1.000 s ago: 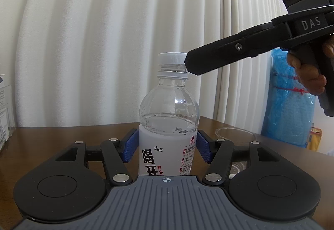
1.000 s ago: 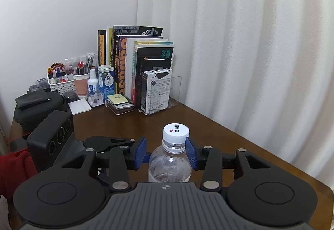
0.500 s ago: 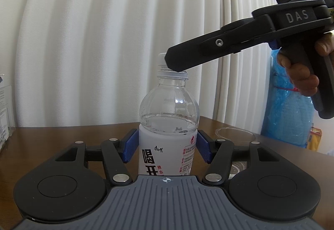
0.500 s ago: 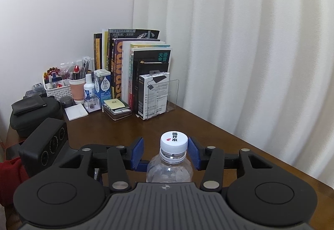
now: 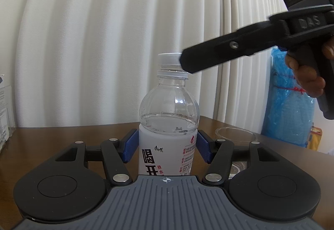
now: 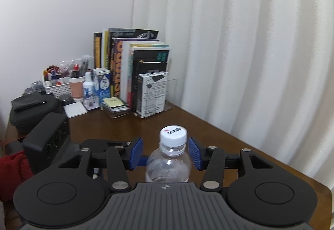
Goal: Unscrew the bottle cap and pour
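Bottle (image 5: 168, 123) stands upright on the table (image 6: 219, 132), left gripper (image 5: 168, 146) clamped on its label, right gripper (image 6: 166, 153) open astride the cap (image 6: 173, 136) with gaps both sides; closing off-centre could slip off or tilt it.

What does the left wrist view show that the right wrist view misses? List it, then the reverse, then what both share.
Left wrist only: the bottle's label, the water line, a clear cup, a blue bag, and the right gripper seen from outside.
Right wrist only: the printed cap top, books, a white basket, a black case.
Both: the bottle, its white cap, the wooden table, the curtain.
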A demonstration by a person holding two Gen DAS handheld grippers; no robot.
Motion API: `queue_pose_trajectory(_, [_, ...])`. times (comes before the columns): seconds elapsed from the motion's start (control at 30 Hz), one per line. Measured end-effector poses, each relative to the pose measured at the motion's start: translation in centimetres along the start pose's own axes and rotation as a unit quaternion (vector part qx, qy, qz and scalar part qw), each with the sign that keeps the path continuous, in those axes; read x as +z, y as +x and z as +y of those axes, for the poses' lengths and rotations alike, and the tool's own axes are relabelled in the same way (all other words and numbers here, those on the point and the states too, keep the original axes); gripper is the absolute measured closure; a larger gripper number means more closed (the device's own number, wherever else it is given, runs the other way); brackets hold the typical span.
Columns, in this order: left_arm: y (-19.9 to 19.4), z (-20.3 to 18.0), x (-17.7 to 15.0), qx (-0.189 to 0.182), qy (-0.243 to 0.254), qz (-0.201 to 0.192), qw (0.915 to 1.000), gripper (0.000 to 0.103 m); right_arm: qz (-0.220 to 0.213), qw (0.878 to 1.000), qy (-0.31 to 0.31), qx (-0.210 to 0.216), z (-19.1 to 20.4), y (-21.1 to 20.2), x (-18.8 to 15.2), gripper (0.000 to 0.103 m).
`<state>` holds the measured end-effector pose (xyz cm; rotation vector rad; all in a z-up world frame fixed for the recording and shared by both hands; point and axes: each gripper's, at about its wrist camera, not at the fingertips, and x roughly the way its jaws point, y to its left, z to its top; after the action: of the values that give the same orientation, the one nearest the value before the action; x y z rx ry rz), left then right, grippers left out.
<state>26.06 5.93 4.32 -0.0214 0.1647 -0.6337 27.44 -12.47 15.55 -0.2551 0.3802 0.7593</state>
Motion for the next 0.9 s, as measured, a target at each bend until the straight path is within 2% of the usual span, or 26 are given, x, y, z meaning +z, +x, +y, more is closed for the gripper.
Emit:
queue_pose_trajectory(0.27, [-0.1, 0.0, 0.0, 0.000, 0.000, 0.000, 1.0000, 0.043, -0.003, 1.000, 0.006, 0.005, 0.0, 0.6, 0.0, 0.051])
queue_pose_trajectory(0.57, [-0.1, 0.3, 0.1, -0.001, -0.001, 0.001, 1.0000, 0.043, -0.013, 1.000, 0.003, -0.015, 0.1, 1.0, 0.4, 0.051])
queue_pose_trajectory(0.67, [-0.1, 0.3, 0.2, -0.001, -0.002, 0.000, 1.0000, 0.043, -0.017, 1.000, 0.006, -0.016, 0.0, 1.2, 0.2, 0.057])
queue_pose_trajectory(0.7, [-0.1, 0.3, 0.2, -0.001, -0.002, 0.000, 1.0000, 0.043, -0.017, 1.000, 0.009, -0.016, -0.1, 1.3, 0.2, 0.064])
queue_pose_trajectory(0.77, [-0.1, 0.4, 0.1, -0.002, -0.002, 0.001, 1.0000, 0.043, -0.016, 1.000, 0.013, -0.015, -0.3, 1.5, 0.0, 0.066])
queue_pose_trajectory(0.8, [-0.1, 0.4, 0.2, -0.002, -0.002, 0.001, 1.0000, 0.043, -0.017, 1.000, 0.016, -0.013, -0.4, 1.5, -0.1, 0.071])
queue_pose_trajectory(0.9, [-0.1, 0.4, 0.2, -0.002, -0.001, 0.001, 1.0000, 0.043, -0.022, 0.999, 0.026, -0.010, -0.8, 1.4, -0.3, 0.071])
